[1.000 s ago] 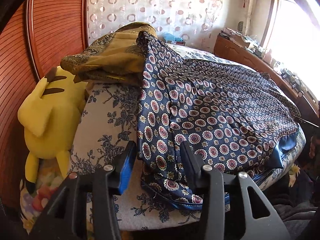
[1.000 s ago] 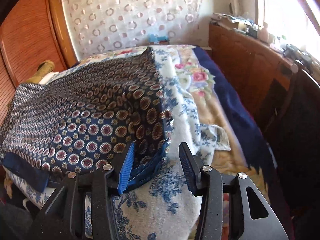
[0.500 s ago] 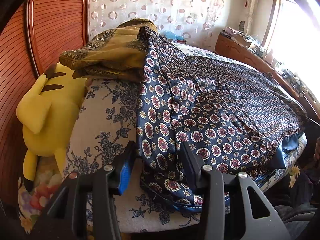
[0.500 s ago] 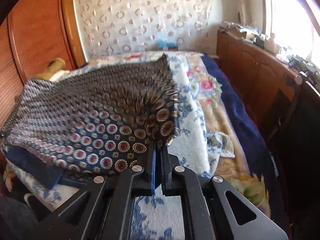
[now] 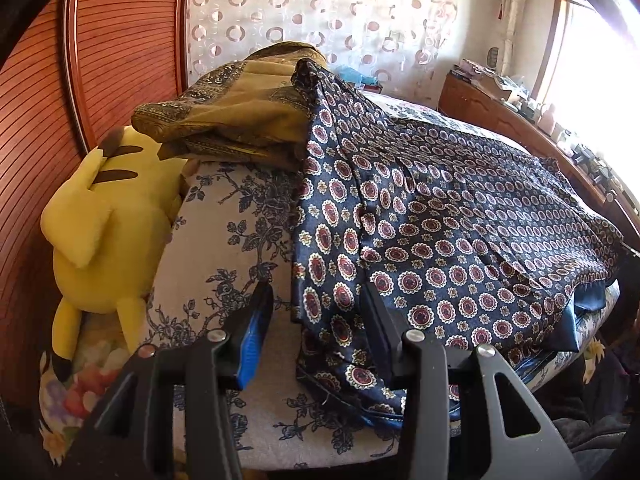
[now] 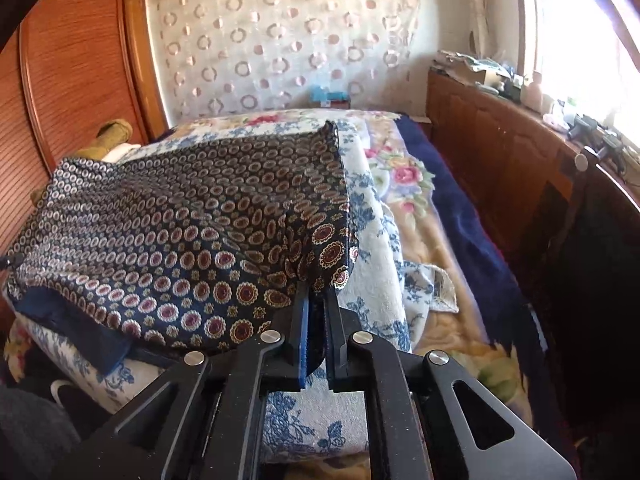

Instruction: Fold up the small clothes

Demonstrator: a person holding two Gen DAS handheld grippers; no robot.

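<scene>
Navy patterned garment (image 5: 440,216) lies spread over the white-and-blue floral blanket (image 5: 224,248) on the bed, its far corner next to a folded olive cloth (image 5: 240,116). The left gripper (image 5: 316,312) stands wide, its two fingers straddling the garment's near left edge, cloth between them but not pinched. The right gripper (image 6: 316,300) is closed on the garment's near right corner (image 6: 328,256), which bunches up just ahead of the fingertips. A yellow plush toy (image 5: 100,224) sits at the blanket's left side.
</scene>
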